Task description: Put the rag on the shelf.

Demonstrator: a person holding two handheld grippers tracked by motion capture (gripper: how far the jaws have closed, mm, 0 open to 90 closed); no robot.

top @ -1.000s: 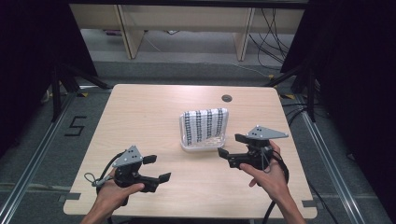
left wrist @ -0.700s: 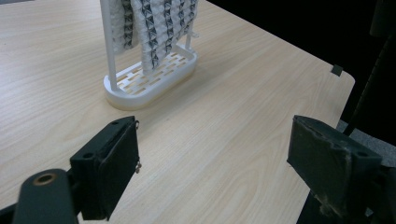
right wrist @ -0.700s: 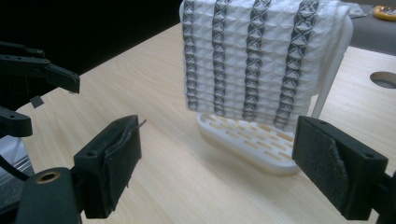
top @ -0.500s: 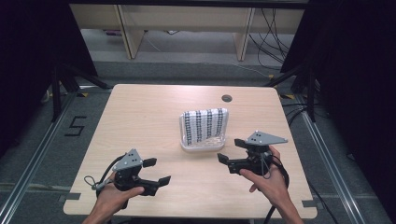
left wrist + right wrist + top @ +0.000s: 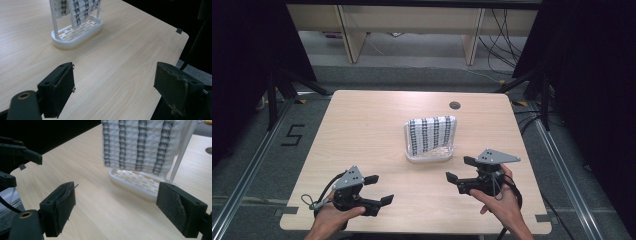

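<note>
Both my tongs are spread wide with nothing between them right now. Left tongs (image 5: 376, 190) sit low near the front left corner of the tabletop (image 5: 362, 130), right tongs (image 5: 460, 169) hover over the front right part.

Going big to small: the tabletop is plain light wood, mostly bare. Roughly in the middle stands a white slotted rack (image 5: 430, 155) with an oval base, and a white cloth with dark patterned stripes (image 5: 432, 132) hangs over its rail, draping down toward the tray. Way at the back there's a small round cable hole (image 5: 455, 105).

The bit that matters: the cloth is ahead of both tongs, a little to the left of my right one and well off to the right of my left one. The right tongs are clearly nearer, and in the right gripper view the cloth (image 5: 140, 145) hangs broad side on, just beyond the open jaws. Its long axis runs side to side along the rail, so I reckon the right hand goes in first, pinching a lower edge, with the left coming across after.
</note>
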